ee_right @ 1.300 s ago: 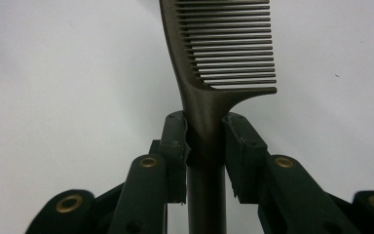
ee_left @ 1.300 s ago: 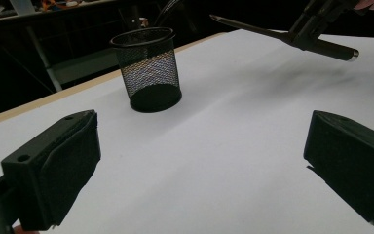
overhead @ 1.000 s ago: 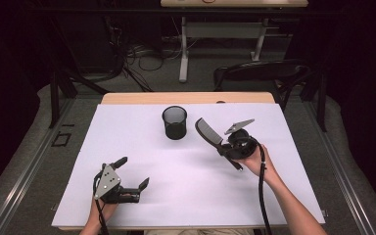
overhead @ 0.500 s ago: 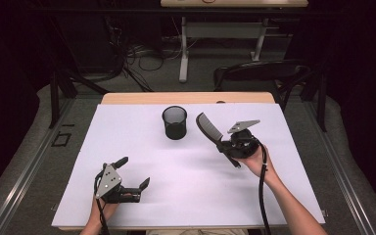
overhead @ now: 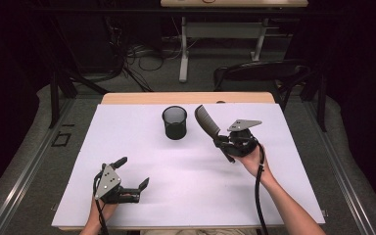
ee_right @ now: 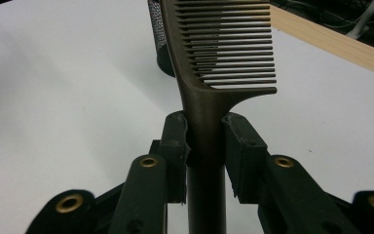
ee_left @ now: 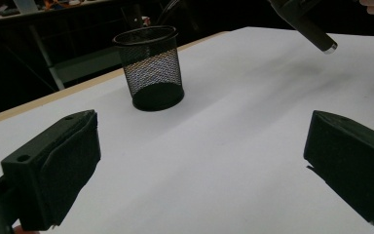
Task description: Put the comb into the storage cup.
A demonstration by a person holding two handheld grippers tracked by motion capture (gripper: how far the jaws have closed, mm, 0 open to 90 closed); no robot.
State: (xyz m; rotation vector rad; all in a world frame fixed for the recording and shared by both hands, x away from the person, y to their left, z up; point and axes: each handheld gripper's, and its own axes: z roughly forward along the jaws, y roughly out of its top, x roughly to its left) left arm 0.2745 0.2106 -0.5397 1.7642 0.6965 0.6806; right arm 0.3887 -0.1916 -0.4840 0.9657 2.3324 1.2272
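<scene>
Right gripper (overhead: 223, 141) jaws pinch the comb (ee_right: 224, 53) by its handle, teeth end up and just beside the mesh cup (overhead: 175, 122). Step looks like carry-to-cup; next move needs the comb lifted over the rim and tipped upright before release. Left gripper (overhead: 131, 172) idles low on the bench (overhead: 186, 186), jaws spread, cup ahead. Versus earlier frames: comb slightly closer to the cup, left unchanged

Dark comb (overhead: 206, 122) tilted beside mesh cup (overhead: 175, 122)

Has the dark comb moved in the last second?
Yes, slightly: the dark comb, held in the right tongs, has crept toward the black mesh cup.
</scene>
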